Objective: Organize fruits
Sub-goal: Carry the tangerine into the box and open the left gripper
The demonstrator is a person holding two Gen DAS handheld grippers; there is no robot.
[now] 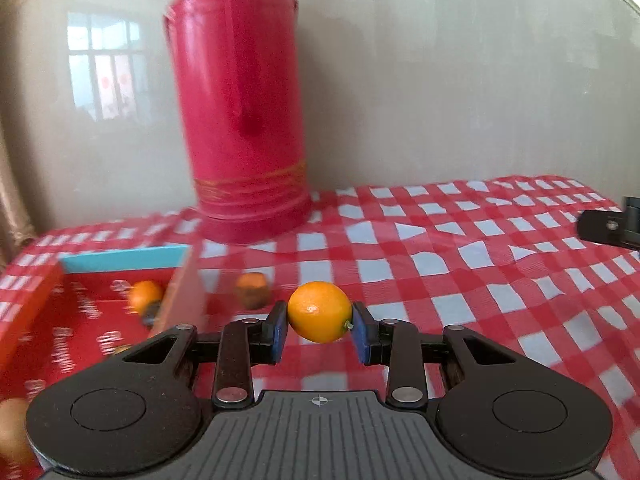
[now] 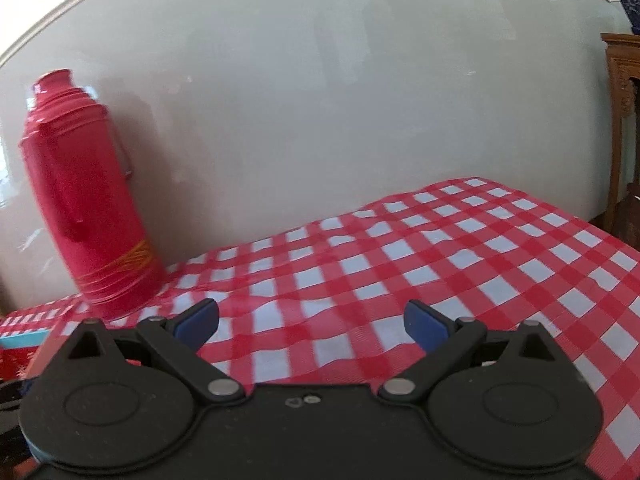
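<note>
Left wrist view: left gripper (image 1: 320, 330) clamps one orange (image 1: 319, 311); one more, perhaps, blurs inside the red box (image 1: 30, 304). Right gripper (image 2: 312, 324) gapes wide above the checkered cloth (image 2: 460, 256).

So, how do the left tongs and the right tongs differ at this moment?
The left tongs are shut on an orange, while the right tongs are open and hold nothing. The left tongs' blue pads stand close together against the fruit; the right tongs' pads are spread wide apart. Both are black with blue pads, above the red checked tablecloth.
</note>
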